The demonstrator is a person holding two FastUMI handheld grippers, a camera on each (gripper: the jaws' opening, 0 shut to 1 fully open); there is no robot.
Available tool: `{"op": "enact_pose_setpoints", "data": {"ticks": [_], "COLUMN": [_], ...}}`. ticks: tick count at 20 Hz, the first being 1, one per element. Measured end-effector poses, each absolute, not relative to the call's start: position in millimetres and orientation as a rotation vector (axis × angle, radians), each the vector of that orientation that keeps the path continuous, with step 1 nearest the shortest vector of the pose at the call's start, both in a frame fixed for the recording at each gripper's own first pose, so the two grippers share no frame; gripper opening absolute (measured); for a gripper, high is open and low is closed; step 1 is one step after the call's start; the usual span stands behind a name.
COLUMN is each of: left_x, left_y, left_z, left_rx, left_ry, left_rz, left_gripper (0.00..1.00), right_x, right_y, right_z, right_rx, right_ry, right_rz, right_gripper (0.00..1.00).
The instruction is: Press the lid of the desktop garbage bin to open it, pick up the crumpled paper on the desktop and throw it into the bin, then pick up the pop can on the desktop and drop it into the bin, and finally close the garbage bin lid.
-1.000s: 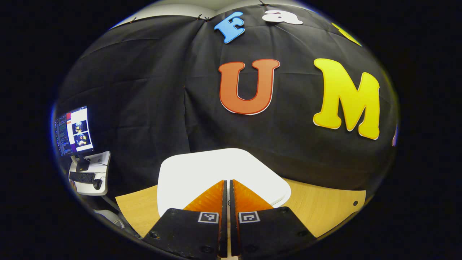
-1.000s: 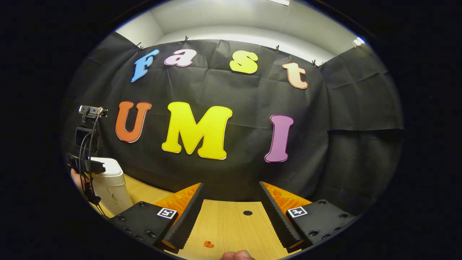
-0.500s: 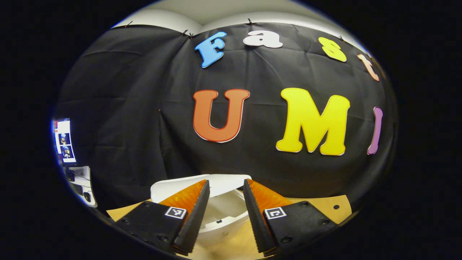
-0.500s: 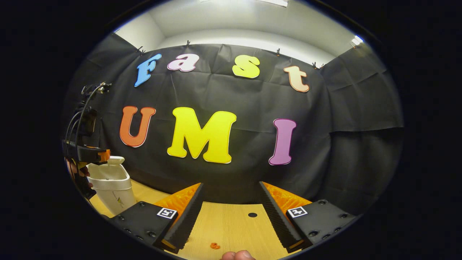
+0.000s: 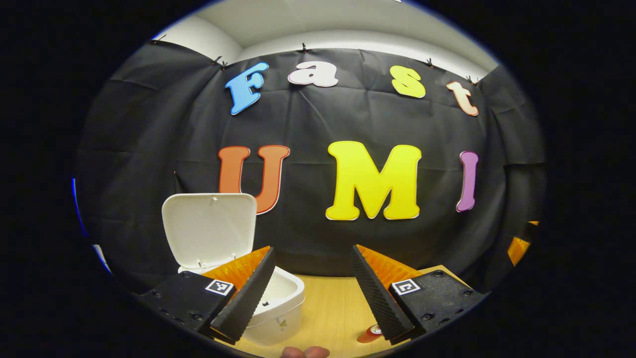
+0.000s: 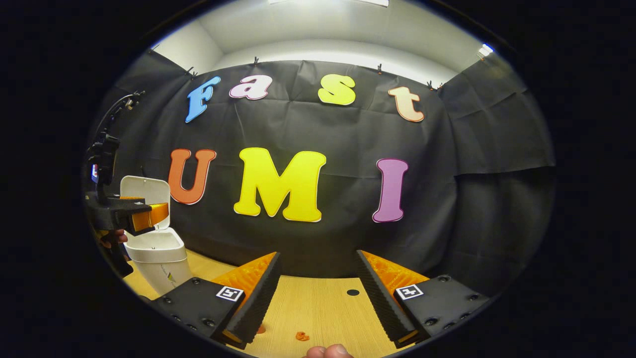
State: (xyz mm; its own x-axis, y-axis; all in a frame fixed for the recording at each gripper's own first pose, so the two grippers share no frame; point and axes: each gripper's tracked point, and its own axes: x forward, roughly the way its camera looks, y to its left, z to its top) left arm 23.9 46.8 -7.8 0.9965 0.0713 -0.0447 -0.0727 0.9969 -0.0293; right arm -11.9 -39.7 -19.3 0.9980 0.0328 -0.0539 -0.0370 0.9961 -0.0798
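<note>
The white desktop bin [image 5: 278, 311] stands at the lower left of the left gripper view, its lid [image 5: 208, 228] swung upright and the inside showing. My left gripper [image 5: 313, 293] is open just to the right of the bin, nothing between its fingers. A small red thing [image 5: 370, 334], perhaps the pop can, peeks out by the right finger, mostly hidden. In the right gripper view the bin [image 6: 159, 256] sits far left with its lid [image 6: 144, 199] up, and the left gripper [image 6: 134, 219] hangs at its rim. My right gripper [image 6: 315, 293] is open over bare wood.
The wooden table [image 6: 323, 308] has a round cable hole [image 6: 353, 292] and small orange scraps [image 6: 301, 336] near its front. Black cloth walls close off the back and right. A fingertip [image 6: 328, 352] shows at the bottom edge.
The bin lid went from shut to fully upright. My left gripper opened, lifted off the lid and drew back to the right. The right gripper barely moved.
</note>
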Motion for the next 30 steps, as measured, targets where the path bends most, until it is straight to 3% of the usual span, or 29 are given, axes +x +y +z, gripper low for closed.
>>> {"op": "enact_pose_setpoints", "data": {"ticks": [6,12,30], "left_x": [-1,-29,-77], "left_y": [-1,-23,-18], "left_z": [-23,-69,-105], "left_rx": [-0.074,-0.03,0.054], "left_ry": [0.092,0.202,0.392], "left_rz": [-0.049,-0.092,-0.054], "left_gripper": [0.99,0.99,0.99], "right_x": [-16,-26,-6], "right_y": [-66,-73,-44], "right_z": [-46,-131,-348], "right_rx": [-0.069,-0.057,-0.14], "right_ry": [0.127,0.331,0.723], "right_rz": [0.031,0.106,0.333], "right_gripper": [0.95,0.95,0.95]}}
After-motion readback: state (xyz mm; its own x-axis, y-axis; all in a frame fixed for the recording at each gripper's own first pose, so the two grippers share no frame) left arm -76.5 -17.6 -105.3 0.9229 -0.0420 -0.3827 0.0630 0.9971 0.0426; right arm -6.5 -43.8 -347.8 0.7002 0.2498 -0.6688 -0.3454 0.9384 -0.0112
